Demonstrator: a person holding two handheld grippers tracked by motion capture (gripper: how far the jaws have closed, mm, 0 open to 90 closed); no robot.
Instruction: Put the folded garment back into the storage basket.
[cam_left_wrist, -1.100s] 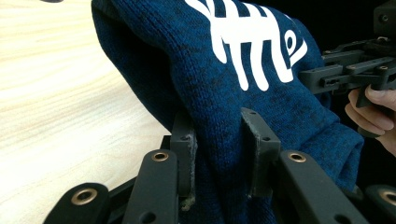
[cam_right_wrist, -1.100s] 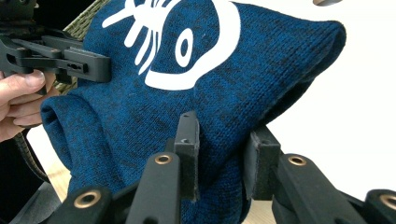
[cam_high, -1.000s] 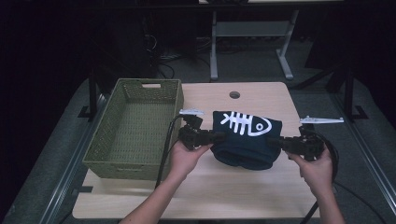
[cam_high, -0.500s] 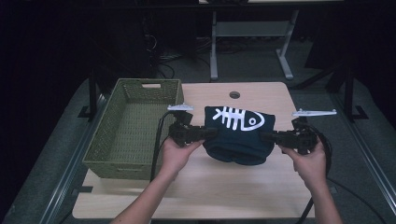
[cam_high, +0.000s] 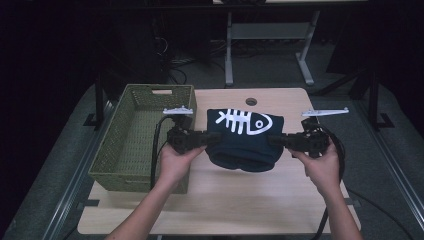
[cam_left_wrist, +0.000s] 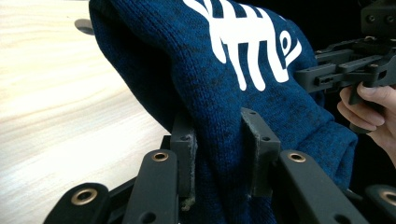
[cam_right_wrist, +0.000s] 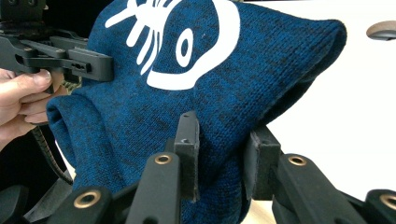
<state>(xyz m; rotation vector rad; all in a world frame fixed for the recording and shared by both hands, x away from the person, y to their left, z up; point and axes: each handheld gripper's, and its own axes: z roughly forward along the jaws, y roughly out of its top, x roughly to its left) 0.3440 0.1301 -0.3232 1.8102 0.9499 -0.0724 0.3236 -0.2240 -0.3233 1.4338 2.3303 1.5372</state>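
Above pale wood table (cam_high: 220, 200), dark room, both hand-held grippers clenched on blue sweater (cam_high: 245, 142).

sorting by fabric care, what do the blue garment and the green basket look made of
Blue garment: knitted yarn, perhaps wool or acrylic; matte, ribbed stitches show, with a smooth white fish-skeleton print. Green basket: woven-look sides, probably moulded plastic or wicker; too small to tell.
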